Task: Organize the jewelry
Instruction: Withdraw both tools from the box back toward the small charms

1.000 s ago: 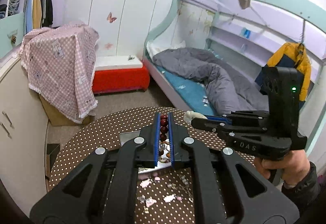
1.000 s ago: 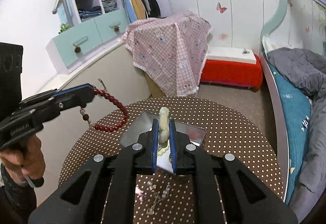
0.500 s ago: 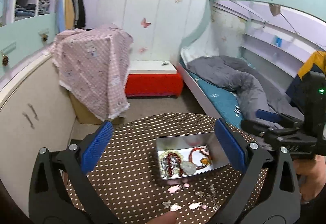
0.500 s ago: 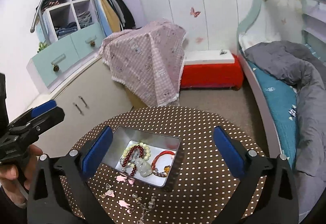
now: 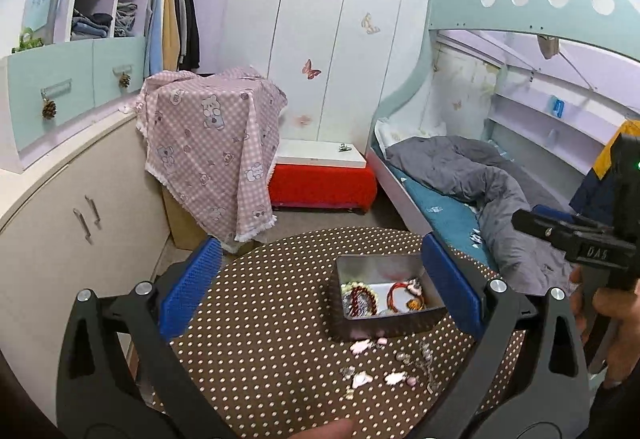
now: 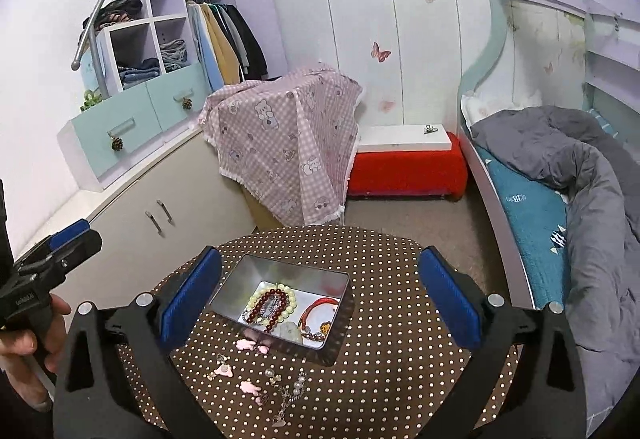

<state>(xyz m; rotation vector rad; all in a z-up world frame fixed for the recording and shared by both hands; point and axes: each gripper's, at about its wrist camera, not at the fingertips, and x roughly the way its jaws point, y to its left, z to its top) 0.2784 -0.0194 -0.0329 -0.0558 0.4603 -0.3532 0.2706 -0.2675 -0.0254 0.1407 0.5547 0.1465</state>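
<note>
A silver tin box (image 6: 240, 275) (image 5: 400, 323) sits on the round dotted table (image 6: 392, 279) (image 5: 280, 279). It holds a dark red bead bracelet (image 6: 266, 305) (image 5: 362, 299), a pale bead bracelet (image 6: 290, 303), a red bangle (image 6: 316, 309) (image 5: 398, 293) and a pale jade piece (image 6: 288, 333). Small pink charms (image 6: 250, 345) (image 5: 362, 379) and a pearl chain (image 6: 290, 391) lie on the table in front of the box. My left gripper (image 5: 320, 295) and my right gripper (image 6: 320, 295) are both wide open and empty, held above the table.
A cabinet (image 6: 168, 199) stands to the left of the table. A pink checked cloth (image 6: 288, 143) covers a box behind it. A red bench (image 6: 404, 167) and a bunk bed with a grey duvet (image 6: 580, 175) are to the right.
One second ago my left gripper held the red bead bracelet and my right the pale bracelet over the box. Both then opened and drew back; the bracelets now lie in the box.
</note>
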